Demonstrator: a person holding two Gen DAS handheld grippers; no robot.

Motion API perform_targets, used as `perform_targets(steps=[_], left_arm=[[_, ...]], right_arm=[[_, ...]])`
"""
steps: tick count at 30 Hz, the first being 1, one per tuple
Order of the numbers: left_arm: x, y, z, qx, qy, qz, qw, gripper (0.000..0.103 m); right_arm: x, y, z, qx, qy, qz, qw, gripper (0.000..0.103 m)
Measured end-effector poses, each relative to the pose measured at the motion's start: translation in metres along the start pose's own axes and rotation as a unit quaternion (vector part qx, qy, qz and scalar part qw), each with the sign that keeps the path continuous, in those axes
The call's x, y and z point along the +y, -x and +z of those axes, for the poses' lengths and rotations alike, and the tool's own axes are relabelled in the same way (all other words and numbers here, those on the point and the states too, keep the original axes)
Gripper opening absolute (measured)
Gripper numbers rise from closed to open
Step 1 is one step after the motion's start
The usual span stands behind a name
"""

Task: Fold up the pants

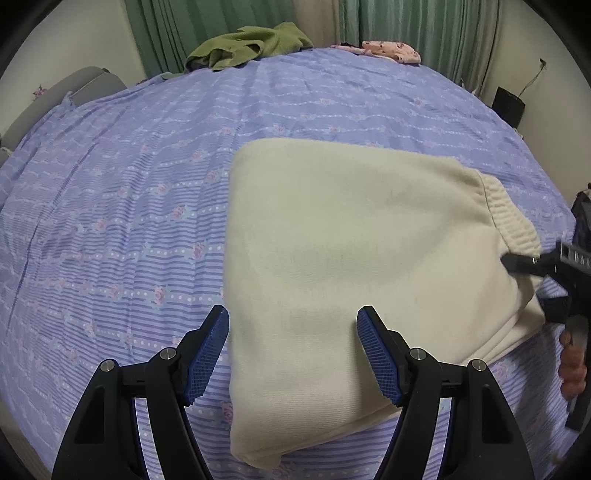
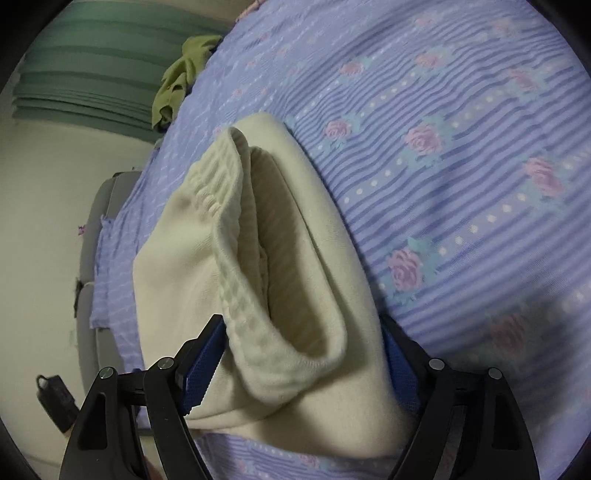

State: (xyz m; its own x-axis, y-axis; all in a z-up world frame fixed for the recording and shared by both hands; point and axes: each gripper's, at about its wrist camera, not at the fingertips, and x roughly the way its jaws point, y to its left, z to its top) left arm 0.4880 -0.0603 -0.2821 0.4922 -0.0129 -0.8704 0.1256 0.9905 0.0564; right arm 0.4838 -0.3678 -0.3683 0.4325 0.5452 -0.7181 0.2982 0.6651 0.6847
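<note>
So the cream pants (image 1: 332, 258) are lying folded into a chunky rectangle on the bed, sitting on the purple striped sheet with the little roses (image 1: 129, 221), toward the near right part of it as the left wrist camera sees it. The ribbed waistband (image 2: 229, 229) is at the right-hand end of the bundle, and from the right wrist camera you can look straight into it: the band gapes open like a mouth, with the folded layers stacked underneath. The right gripper (image 2: 299, 365) has that waistband end sitting between its blue pads, one pad on each side of the cloth, jaws spread wide; the left one looks like it's touching the fabric, but I honestly can't tell if they're pressing on it or just resting alongside. In the left view that same gripper pokes in from the right edge at the waistband corner, with a hand (image 1: 572, 365) behind it. The left gripper (image 1: 291, 354) hangs over the near edge of the pants with its jaws well apart and nothing pinched, one pad over the sheet just left of the fold edge and the other over the cream fabric. Further out, there's a crumpled green garment (image 1: 251, 46) at the far edge of the bed and a pink patterned one (image 1: 384, 50) beside it to the right, green curtains (image 1: 406, 26) behind them, and a small black box (image 1: 509, 105) on the floor by the wall.
</note>
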Motion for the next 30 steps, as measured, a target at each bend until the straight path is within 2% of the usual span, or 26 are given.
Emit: perform_targets(steps=[4, 6, 9, 11, 14, 17, 19, 20, 22, 24, 27, 30], left_arm=[[-0.004, -0.005, 0.001, 0.008, -0.004, -0.008, 0.9999, 0.071], [-0.003, -0.003, 0.002, 0.007, 0.006, -0.013, 0.9999, 0.071], [0.007, -0.003, 0.006, 0.007, 0.033, -0.032, 0.9989, 0.071], [0.017, -0.005, 0.009, 0.014, 0.057, -0.04, 0.9975, 0.071], [0.022, -0.005, 0.013, 0.01, 0.056, -0.033, 0.9978, 0.071], [0.03, -0.003, 0.019, 0.002, 0.053, -0.046, 0.9975, 0.071], [0.046, -0.006, 0.023, 0.006, 0.076, -0.065, 0.995, 0.074], [0.057, -0.009, 0.025, 0.009, 0.094, -0.076, 0.9926, 0.075], [0.081, -0.02, 0.027, 0.019, 0.139, -0.105, 0.9846, 0.077], [0.093, -0.035, 0.029, 0.038, 0.156, -0.141, 0.9769, 0.077], [0.083, -0.055, 0.034, 0.061, 0.127, -0.193, 0.971, 0.077], [0.071, -0.073, 0.038, 0.073, 0.114, -0.225, 0.965, 0.077]], right_arm=[[-0.001, -0.012, 0.011, 0.016, 0.001, 0.017, 1.0, 0.083], [0.003, -0.005, 0.009, 0.023, -0.006, 0.031, 0.999, 0.073], [0.024, 0.007, 0.004, 0.009, 0.018, 0.056, 0.998, 0.07], [0.031, 0.003, 0.006, 0.005, 0.023, 0.035, 0.999, 0.07], [0.018, -0.013, 0.011, 0.015, -0.017, 0.005, 1.0, 0.057], [0.032, -0.009, 0.008, 0.007, 0.011, -0.054, 0.998, 0.043], [0.053, -0.002, 0.001, -0.008, 0.063, -0.122, 0.991, 0.041], [0.067, -0.001, -0.004, -0.018, 0.097, -0.161, 0.982, 0.041], [0.081, -0.003, -0.009, -0.029, 0.134, -0.199, 0.97, 0.04], [0.087, -0.007, -0.009, -0.033, 0.152, -0.218, 0.963, 0.04], [0.095, -0.012, -0.008, -0.037, 0.183, -0.238, 0.953, 0.04], [0.085, -0.009, -0.002, -0.032, 0.165, -0.217, 0.961, 0.041]])
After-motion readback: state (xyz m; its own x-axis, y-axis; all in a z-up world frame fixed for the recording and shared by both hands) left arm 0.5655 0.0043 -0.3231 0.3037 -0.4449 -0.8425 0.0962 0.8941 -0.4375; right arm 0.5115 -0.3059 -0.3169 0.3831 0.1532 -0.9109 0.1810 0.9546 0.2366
